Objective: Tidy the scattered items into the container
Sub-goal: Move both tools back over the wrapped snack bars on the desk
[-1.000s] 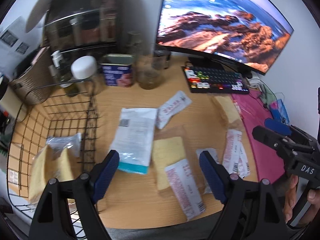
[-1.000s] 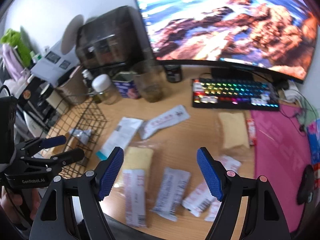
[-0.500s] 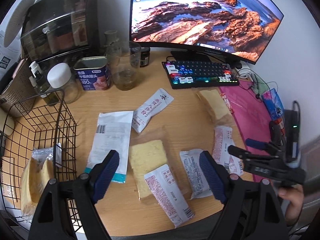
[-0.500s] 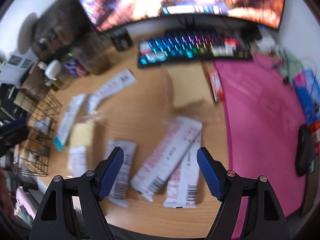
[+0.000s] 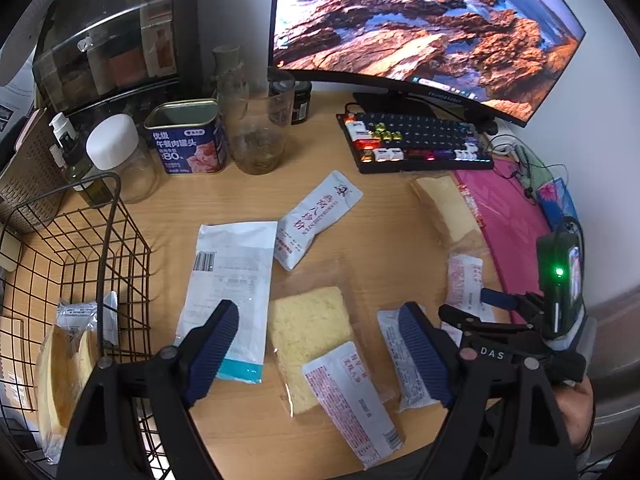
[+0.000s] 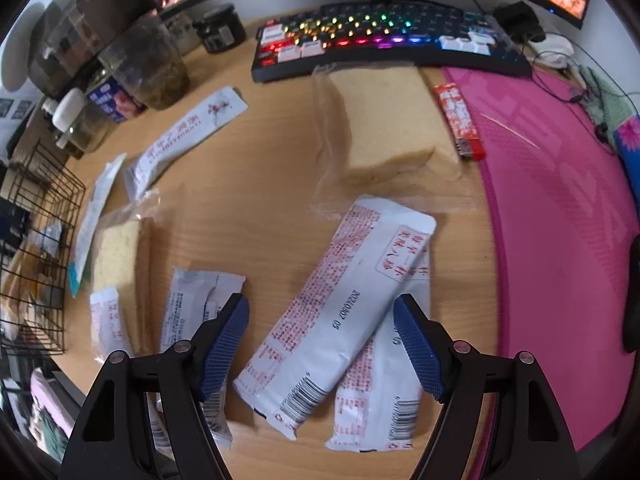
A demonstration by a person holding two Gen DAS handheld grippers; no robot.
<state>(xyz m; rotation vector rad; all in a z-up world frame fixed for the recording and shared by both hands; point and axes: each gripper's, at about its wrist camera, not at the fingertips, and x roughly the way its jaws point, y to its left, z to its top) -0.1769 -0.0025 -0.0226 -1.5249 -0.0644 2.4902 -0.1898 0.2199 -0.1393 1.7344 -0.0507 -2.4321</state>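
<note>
Several snack packets lie scattered on the wooden desk. A black wire basket (image 5: 84, 248) at the left holds wrapped bread (image 5: 60, 364). My left gripper (image 5: 320, 344) is open and empty above a bagged bread slice (image 5: 308, 328), with a large white pouch (image 5: 232, 280) to its left. My right gripper (image 6: 320, 340) is open and empty, low over a white packet with red print (image 6: 340, 304) that lies across another packet (image 6: 384, 392). The right gripper also shows in the left wrist view (image 5: 488, 308). A second bagged bread slice (image 6: 384, 116) lies near the keyboard.
A keyboard (image 5: 416, 144), monitor (image 5: 420, 32), a blue tin (image 5: 188, 140), a glass jar (image 5: 256, 132) and a white-lidded jar (image 5: 120, 160) stand at the back. A pink mat (image 6: 560, 200) covers the right side, with a red lighter (image 6: 460, 120) at its edge.
My right gripper has swung right and dropped low over the red-print packets. My left gripper has moved away from the basket, now over the desk middle. Both stay open.
</note>
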